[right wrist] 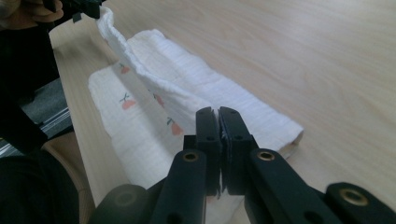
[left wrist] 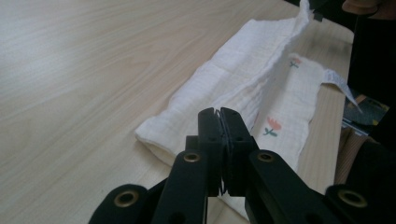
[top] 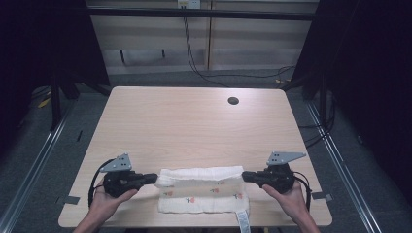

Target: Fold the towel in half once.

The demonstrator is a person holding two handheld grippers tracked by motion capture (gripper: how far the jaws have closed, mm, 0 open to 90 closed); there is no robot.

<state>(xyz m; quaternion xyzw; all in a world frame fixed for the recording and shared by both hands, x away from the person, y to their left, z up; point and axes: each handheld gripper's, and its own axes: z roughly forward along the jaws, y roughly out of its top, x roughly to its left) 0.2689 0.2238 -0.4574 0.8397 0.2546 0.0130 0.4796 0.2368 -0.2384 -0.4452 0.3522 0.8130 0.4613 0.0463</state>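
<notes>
the cloth (top: 201, 189) is pinched at either end by the left gripper (top: 154, 178) and right gripper (top: 244, 176), mid-fold on the worktop (top: 194, 126); next, the raised edge should be carried across evenly.

The cloth's (top: 201, 190) label (top: 243, 221) runs off the bottom edge; both forearms are cut there too.

A light wooden table (top: 194, 121) stands on grey floor (top: 43, 160) before a pale wall (top: 243, 43).
</notes>
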